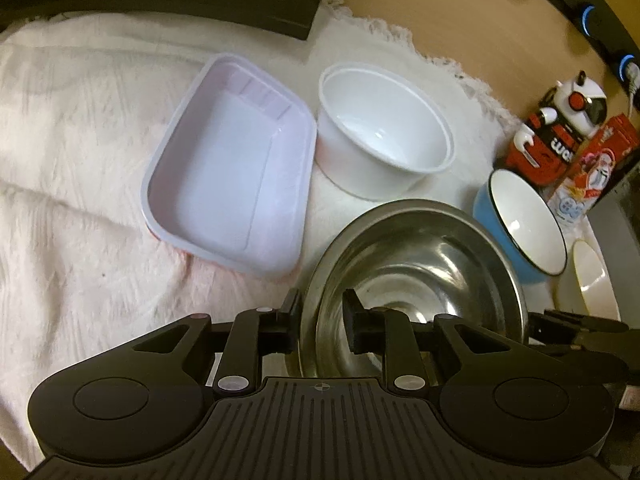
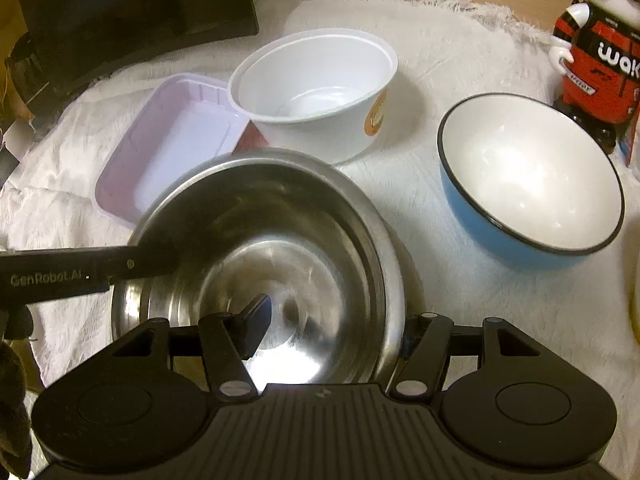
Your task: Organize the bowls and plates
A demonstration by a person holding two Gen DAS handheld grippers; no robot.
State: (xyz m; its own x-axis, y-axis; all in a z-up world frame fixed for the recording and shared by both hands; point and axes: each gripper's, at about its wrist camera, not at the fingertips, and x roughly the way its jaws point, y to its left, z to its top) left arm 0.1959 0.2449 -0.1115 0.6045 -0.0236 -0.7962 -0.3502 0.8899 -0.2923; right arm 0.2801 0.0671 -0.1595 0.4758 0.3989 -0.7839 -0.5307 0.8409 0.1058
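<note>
Two tongs straddle one shiny steel bowl (image 2: 260, 248) on a white fluffy cloth (image 1: 80, 160): the left tongs (image 1: 322, 320) across its near-left rim, the right tongs (image 2: 332, 328) across its near-right rim; whether either pinches the wall I cannot tell. Behind stand an empty lilac tray (image 1: 228, 168) and white tub (image 2: 316, 96), a blue bowl (image 2: 528, 176) to the right, and a toy figure (image 2: 596, 48) beyond.

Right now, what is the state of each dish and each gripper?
steel bowl: upright, empty, both grippers at its rim
white round bowl: upright, empty
lilac tray: upright, empty
blue bowl: upright, empty
left gripper: astride the steel bowl's rim, grip unclear
right gripper: open, astride the rim
</note>
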